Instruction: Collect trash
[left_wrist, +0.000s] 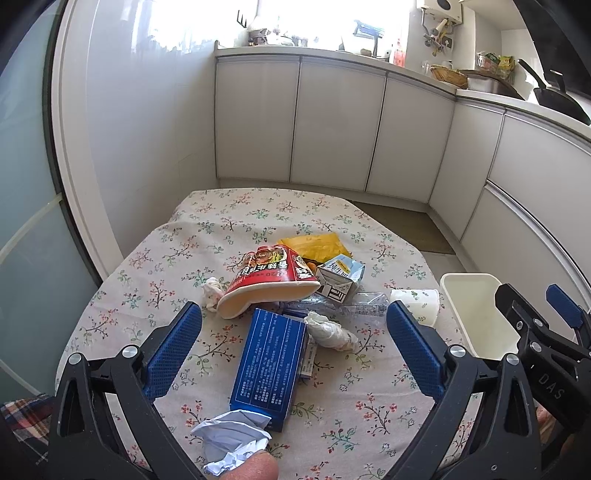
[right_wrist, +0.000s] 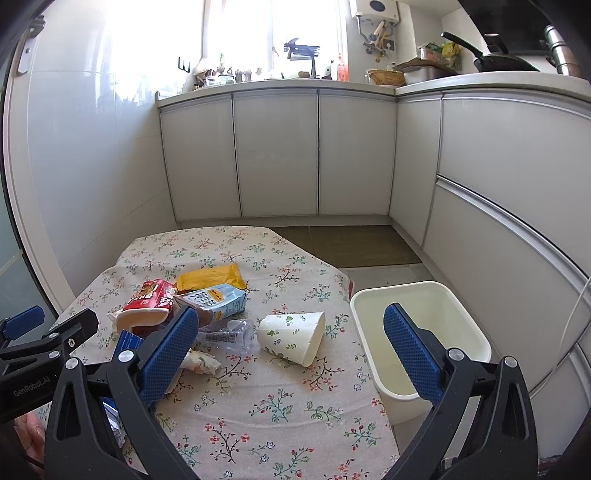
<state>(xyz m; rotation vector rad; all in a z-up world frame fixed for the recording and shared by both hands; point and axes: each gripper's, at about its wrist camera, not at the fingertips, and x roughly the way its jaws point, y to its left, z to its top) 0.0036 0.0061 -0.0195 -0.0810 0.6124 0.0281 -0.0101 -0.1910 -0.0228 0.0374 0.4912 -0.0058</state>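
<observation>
Trash lies on a floral tablecloth: a red noodle cup on its side, a blue box, a milk carton, a yellow packet, crumpled tissues, a crushed clear bottle, a paper cup and crumpled paper. My left gripper is open and empty above the blue box. My right gripper is open and empty above the paper cup. A cream bin stands beside the table's right edge.
White kitchen cabinets run along the back and right, with cluttered counters. A brown floor mat lies beyond the table. A glass door is at the left.
</observation>
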